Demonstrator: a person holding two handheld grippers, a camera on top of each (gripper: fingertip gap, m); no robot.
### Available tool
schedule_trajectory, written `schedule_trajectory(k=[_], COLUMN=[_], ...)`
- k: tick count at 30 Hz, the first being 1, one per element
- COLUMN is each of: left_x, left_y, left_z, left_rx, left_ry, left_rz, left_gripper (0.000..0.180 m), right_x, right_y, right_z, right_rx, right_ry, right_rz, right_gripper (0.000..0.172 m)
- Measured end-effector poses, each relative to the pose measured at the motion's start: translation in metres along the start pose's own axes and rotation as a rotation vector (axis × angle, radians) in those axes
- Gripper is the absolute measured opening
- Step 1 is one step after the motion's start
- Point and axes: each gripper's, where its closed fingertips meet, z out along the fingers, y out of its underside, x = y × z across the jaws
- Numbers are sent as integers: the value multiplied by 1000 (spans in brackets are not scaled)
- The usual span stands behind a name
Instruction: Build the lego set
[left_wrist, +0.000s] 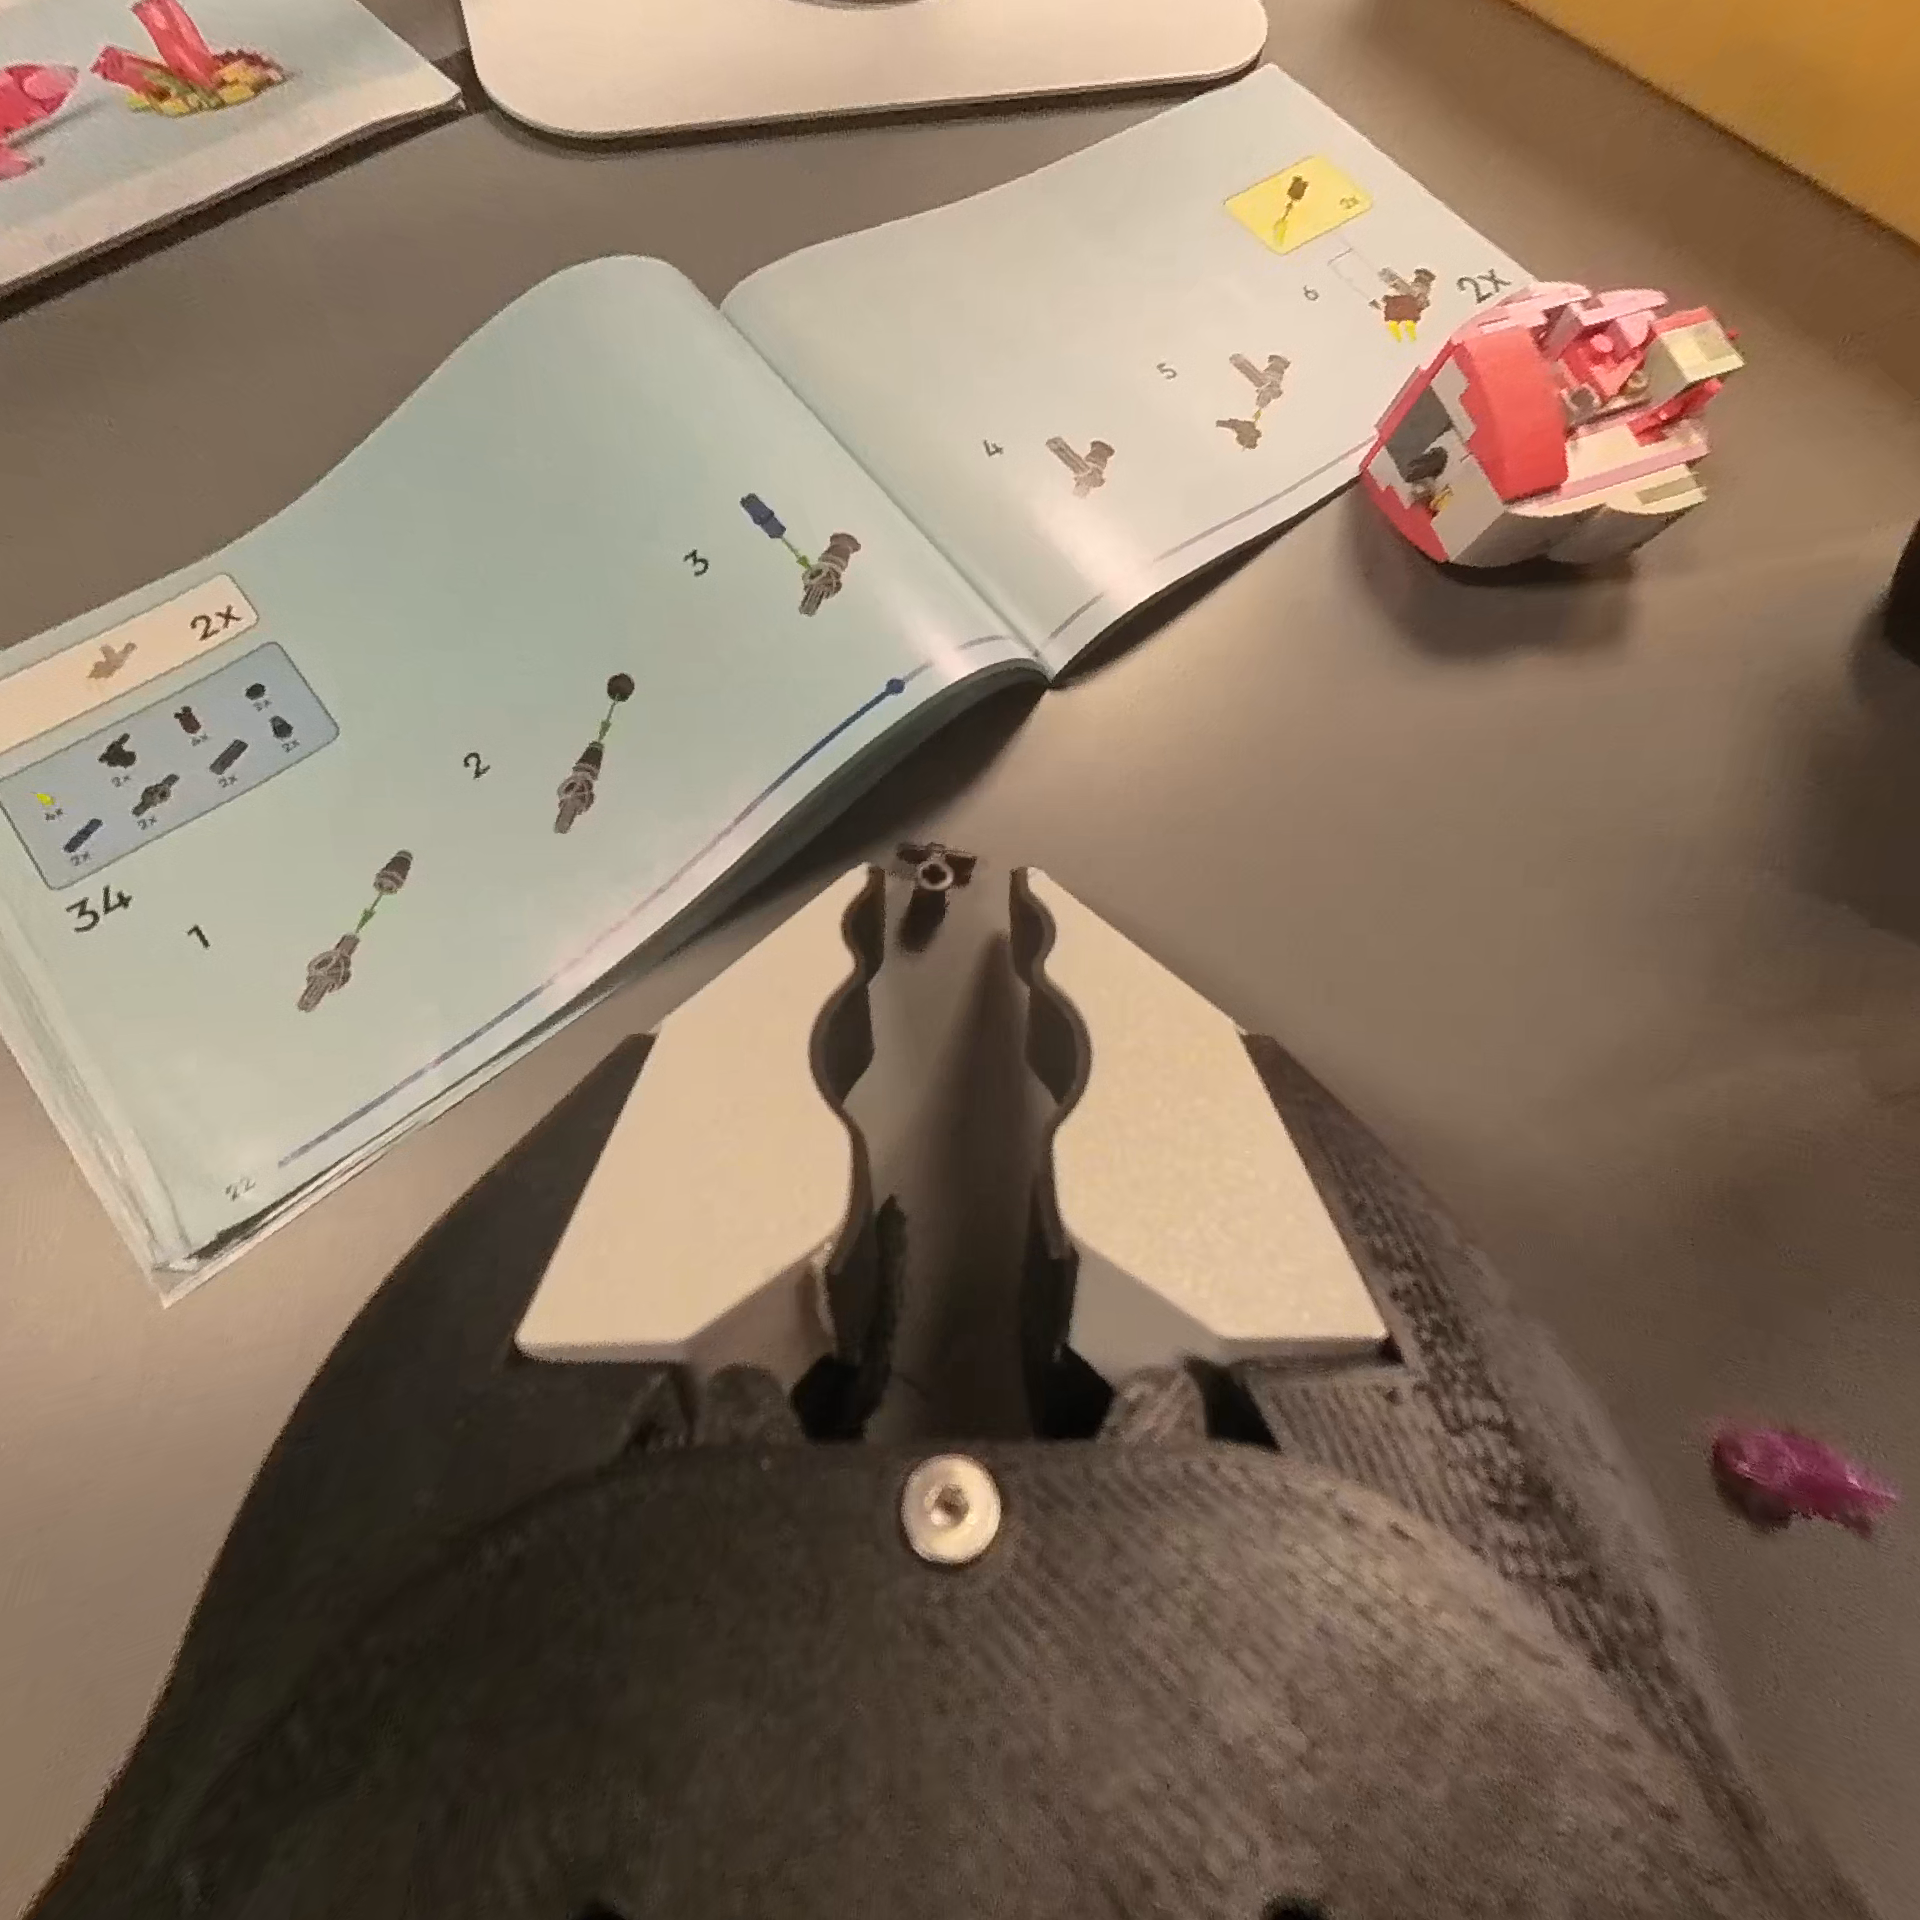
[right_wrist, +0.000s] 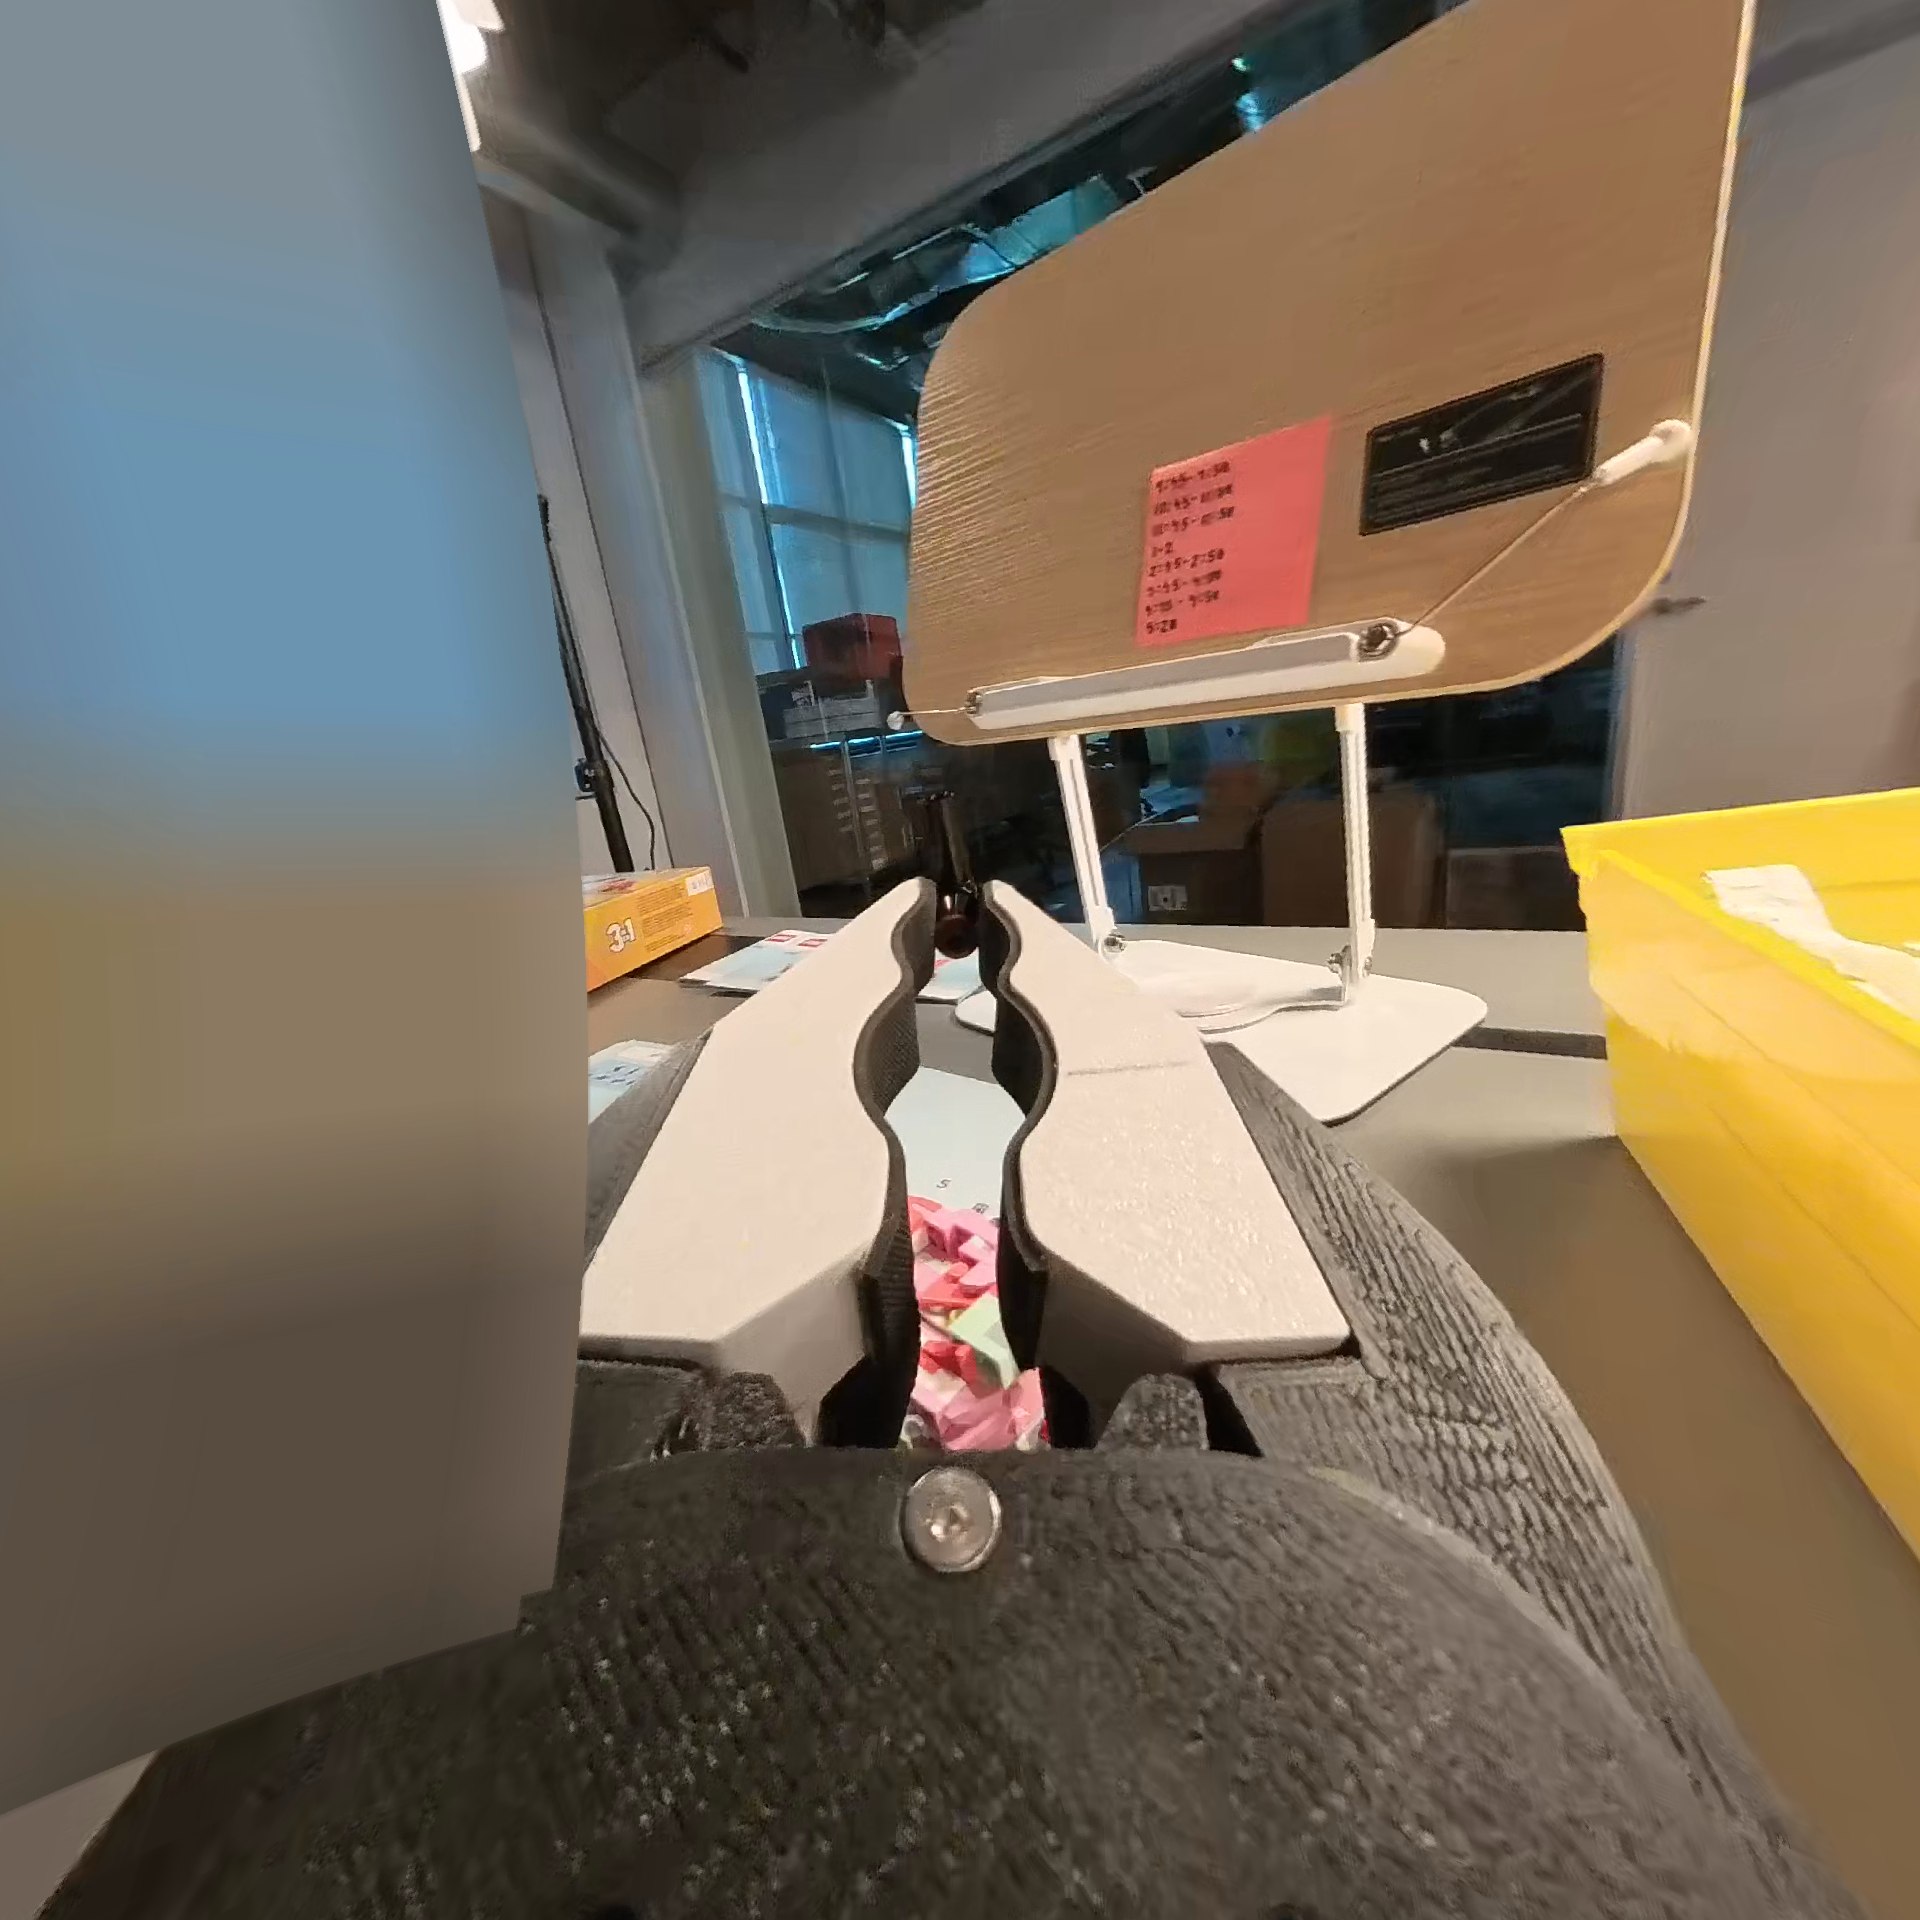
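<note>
A: Booklets on the counter (left_wrist: 1351, 935)?
B: Two. One open booklet (left_wrist: 582, 644), one closed booklet (left_wrist: 156, 135) at far left.
A: Brick builds?
B: One pink brick model (left_wrist: 1548, 426). One loose purple piece (left_wrist: 1787, 1475).
A: Small dark pieces?
B: Two. One dark cross-ended piece (left_wrist: 928, 883), one dark brown rod (right_wrist: 951, 914).
A: Stands, bins, boxes?
B: One wooden-board stand (right_wrist: 1351, 436) bearing one pink note (right_wrist: 1231, 530) and one black label (right_wrist: 1481, 442). One yellow bin (right_wrist: 1766, 1091). One orange box (right_wrist: 649, 920).

Printed step numerals are carried by the open instruction booklet (left_wrist: 623, 623), handwriting by a pink note (right_wrist: 1231, 530), and print by a black label (right_wrist: 1481, 442) and an orange box (right_wrist: 649, 925).
</note>
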Motion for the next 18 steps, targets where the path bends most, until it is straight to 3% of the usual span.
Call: schedule_trajectory(k=[18], left_x=[3], left_y=[4], left_z=[3], left_rx=[-27], left_ry=[14], left_rz=[9], left_gripper=[17], right_x=[-3], right_y=[5], right_z=[2], right_rx=[-22], right_ry=[-24], right_rz=[15], right_gripper=[6])
